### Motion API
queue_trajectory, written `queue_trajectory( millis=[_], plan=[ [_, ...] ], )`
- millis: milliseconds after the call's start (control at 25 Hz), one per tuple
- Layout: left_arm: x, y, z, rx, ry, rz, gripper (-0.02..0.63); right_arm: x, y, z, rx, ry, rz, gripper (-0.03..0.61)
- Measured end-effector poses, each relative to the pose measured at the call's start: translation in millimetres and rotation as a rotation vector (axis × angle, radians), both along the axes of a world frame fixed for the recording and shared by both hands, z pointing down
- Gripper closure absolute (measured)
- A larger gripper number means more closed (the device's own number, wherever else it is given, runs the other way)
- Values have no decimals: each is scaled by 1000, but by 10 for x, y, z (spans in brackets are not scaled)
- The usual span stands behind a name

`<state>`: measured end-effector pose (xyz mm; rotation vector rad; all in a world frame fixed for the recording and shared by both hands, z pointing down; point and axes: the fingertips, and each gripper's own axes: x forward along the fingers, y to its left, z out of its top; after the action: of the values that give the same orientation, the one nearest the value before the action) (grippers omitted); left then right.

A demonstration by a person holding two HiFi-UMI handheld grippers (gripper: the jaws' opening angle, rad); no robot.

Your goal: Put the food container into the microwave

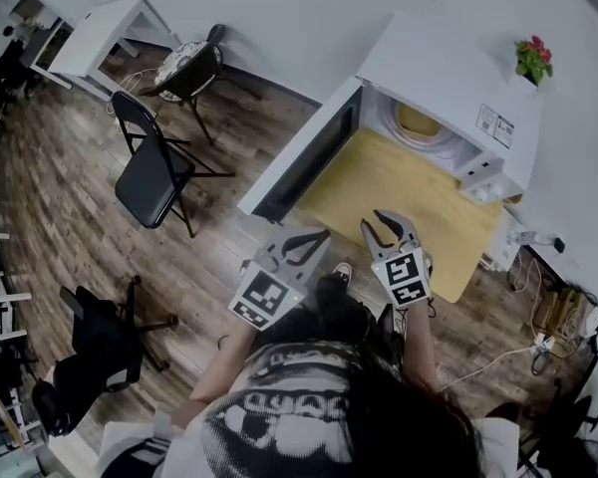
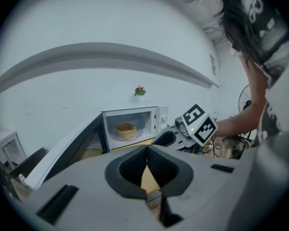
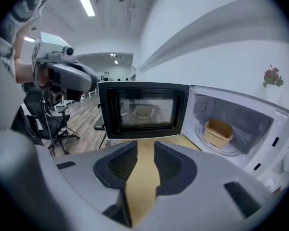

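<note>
Right hand-held gripper (image 1: 390, 227) hovers over yellow table (image 1: 379, 177) above wooden floor (image 1: 70, 197).

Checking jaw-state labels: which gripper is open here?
The right gripper: its jaws stand apart, with the bare yellow tabletop showing through the gap and nothing between them. The left gripper has its jaws meeting at the tips.
</note>
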<state>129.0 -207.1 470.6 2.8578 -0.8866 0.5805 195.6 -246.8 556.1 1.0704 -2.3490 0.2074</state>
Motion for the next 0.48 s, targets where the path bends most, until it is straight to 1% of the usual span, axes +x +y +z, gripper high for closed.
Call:
queue_trajectory(
  millis=[280, 480],
  plan=[
    [-482, 449, -60, 23, 14, -62, 614, -436, 595, -182, 12, -40, -32, 468],
    [-884, 855, -114, 42, 23, -117, 614, -833, 988, -321, 35, -71, -63, 468]
  ],
)
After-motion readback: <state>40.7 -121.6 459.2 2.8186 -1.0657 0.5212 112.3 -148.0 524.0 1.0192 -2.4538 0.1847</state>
